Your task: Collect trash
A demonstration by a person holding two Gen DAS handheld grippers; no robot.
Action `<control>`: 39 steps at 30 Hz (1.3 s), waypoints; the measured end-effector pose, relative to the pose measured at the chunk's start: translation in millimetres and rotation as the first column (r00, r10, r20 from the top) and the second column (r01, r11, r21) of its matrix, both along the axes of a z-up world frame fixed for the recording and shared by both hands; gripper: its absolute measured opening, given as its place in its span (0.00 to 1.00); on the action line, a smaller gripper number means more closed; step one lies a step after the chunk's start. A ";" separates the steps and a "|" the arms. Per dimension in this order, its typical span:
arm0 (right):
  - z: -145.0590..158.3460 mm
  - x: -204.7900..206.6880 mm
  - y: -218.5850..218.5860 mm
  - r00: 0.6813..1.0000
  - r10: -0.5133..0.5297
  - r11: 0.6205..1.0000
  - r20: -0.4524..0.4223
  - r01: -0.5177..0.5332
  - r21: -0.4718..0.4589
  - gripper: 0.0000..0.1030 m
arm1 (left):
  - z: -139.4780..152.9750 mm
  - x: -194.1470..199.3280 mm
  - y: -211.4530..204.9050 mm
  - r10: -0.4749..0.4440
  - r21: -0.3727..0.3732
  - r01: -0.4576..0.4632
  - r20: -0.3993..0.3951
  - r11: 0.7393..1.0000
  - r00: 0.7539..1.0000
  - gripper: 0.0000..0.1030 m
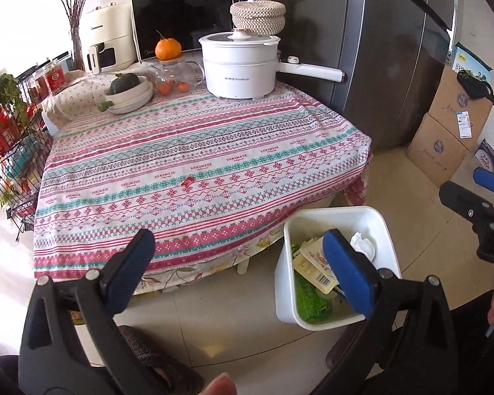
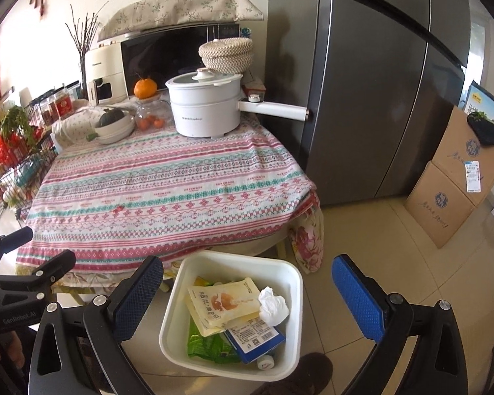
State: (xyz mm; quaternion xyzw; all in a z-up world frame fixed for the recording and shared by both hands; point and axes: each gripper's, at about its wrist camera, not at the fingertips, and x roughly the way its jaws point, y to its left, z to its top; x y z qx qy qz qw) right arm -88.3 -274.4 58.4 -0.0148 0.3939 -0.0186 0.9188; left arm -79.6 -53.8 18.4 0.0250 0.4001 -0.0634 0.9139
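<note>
Bin: I see the white bin (image 2: 296, 283) on the floor at the surface's (image 2: 168, 181) near edge, holding a yellow pouch (image 2: 224, 302), green wrapper (image 2: 204, 342), blue carton (image 2: 257, 339) and crumpled tissue (image 2: 273, 306).
Room: bare tiled floor (image 2: 362, 230) between bin, fridge (image 2: 362, 82) and boxes (image 2: 457, 181).
Left tool (image 1: 237, 273): spread wide, empty, tilted down.
Right tool (image 2: 247, 296): spread wide, empty, above the bin.
</note>
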 end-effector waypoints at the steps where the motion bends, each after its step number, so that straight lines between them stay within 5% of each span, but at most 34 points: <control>1: 1.1 -0.3 0.8 1.000 -0.001 1.000 0.005 0.001 -0.002 1.00 | 0.1 -0.5 0.0 0.000 -0.004 0.000 0.001 1.000 1.000 0.98; 39: -4.4 2.9 2.6 1.000 -0.011 0.999 0.009 0.011 -0.047 1.00 | 11.2 -8.2 4.9 -0.008 -0.029 0.010 0.048 1.000 0.999 0.99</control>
